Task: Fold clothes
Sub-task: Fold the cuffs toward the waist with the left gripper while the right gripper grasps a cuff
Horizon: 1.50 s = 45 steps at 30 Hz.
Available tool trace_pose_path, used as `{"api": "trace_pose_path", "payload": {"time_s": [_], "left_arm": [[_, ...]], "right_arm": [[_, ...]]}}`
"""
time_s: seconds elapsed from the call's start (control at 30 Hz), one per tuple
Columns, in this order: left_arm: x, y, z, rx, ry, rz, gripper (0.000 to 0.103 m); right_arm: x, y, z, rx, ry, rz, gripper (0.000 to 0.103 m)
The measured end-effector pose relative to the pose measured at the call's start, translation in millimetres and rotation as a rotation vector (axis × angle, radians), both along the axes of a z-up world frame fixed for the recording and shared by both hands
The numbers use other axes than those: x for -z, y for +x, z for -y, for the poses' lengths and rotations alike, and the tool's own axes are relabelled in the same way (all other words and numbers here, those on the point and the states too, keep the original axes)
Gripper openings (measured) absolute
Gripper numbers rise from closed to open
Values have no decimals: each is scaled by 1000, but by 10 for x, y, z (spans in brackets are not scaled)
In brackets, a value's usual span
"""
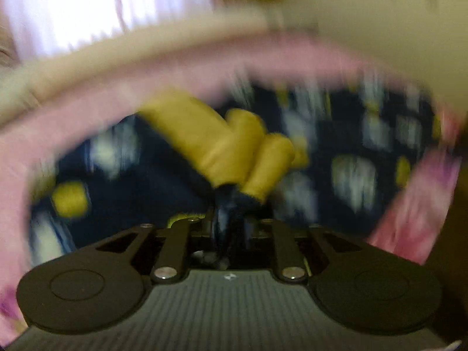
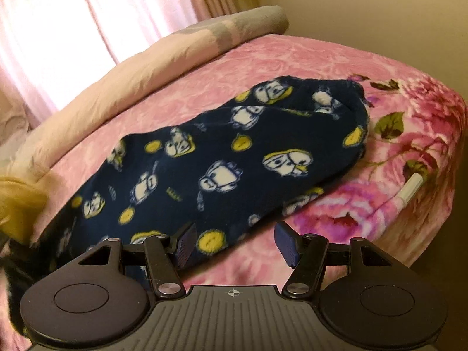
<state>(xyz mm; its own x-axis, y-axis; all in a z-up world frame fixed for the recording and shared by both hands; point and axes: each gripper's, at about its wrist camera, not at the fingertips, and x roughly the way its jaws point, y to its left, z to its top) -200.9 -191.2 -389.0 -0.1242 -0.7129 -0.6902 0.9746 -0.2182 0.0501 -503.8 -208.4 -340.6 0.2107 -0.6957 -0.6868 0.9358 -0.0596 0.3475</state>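
A navy fleece garment [image 2: 234, 146] printed with white cartoon figures and yellow dots lies folded lengthwise on a pink floral blanket [image 2: 307, 58]. My right gripper [image 2: 237, 244] hovers open at its near edge; the left pad [image 2: 185, 245] is over the fabric and the right pad [image 2: 288, 245] over the blanket. The left wrist view is motion-blurred. There my left gripper [image 1: 231, 219] is shut on a bunch of the navy garment [image 1: 146, 193], with its yellow cuffs [image 1: 222, 146] just beyond the fingers. The same yellow fabric [image 2: 17, 199] shows at the far left of the right wrist view.
A rolled beige duvet [image 2: 140, 70] lies along the bed's far side under a bright curtained window [image 2: 73, 29]. A small white tube-like object [image 2: 411, 188] rests on the blanket near the bed's right edge [image 2: 456, 146]. A beige wall stands beyond.
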Motion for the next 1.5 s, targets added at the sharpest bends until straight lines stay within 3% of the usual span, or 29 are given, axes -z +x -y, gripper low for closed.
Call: {"api": "trace_pose_path", "payload": {"time_s": [0.07,0.1,0.23,0.33,0.43,0.53,0.73,0.77,0.8,0.9,0.93,1.0,1.1,1.27,1.37,1.5], "left_arm": [[139,-85,-61,15,-10,44,21],[89,-59,-78,21,7,25,25],[-273,351,-239,29,2,-158,33],[-472,630,-373,-31,-35,-198,34],[-537,971,-470,-106,-46,-251,33],[-539,1284,-519,-175,-36,-315,33],[-436,1669,-639,-265,6,-402,34],[-421,1702,-628,-273,10,-420,34],[-406,1734,-616,-281,15,-438,33],[-433,1779,-557,-271,0,-480,29],[-466,1788,-550,-259,-13,-492,23],[-516,1768,-489,-228,-30,-520,21],[-492,1649,-346,-173,-14,-516,21],[-217,1425,-137,-150,108,-483,21],[-159,1422,-138,-157,129,-480,21],[-170,1459,-133,-163,124,-469,21]], "right_arm": [[2,-21,26,-1,2,58,62],[1,-22,28,-13,-8,104,62],[76,43,102,-70,-10,373,62],[274,280,249,-132,74,623,62],[423,652,366,-189,141,718,62],[496,964,462,-201,189,680,62],[539,1305,602,-178,157,606,62],[564,1350,632,-174,159,600,39],[539,1353,626,-186,127,590,15],[448,1347,595,-227,20,555,13],[324,1321,529,-242,-65,531,13],[43,1228,363,-260,-253,475,12],[-122,1046,156,-237,-402,386,12],[392,747,236,-99,-160,443,13],[711,568,290,-14,-8,478,13],[469,648,202,-83,-84,380,13]]}}
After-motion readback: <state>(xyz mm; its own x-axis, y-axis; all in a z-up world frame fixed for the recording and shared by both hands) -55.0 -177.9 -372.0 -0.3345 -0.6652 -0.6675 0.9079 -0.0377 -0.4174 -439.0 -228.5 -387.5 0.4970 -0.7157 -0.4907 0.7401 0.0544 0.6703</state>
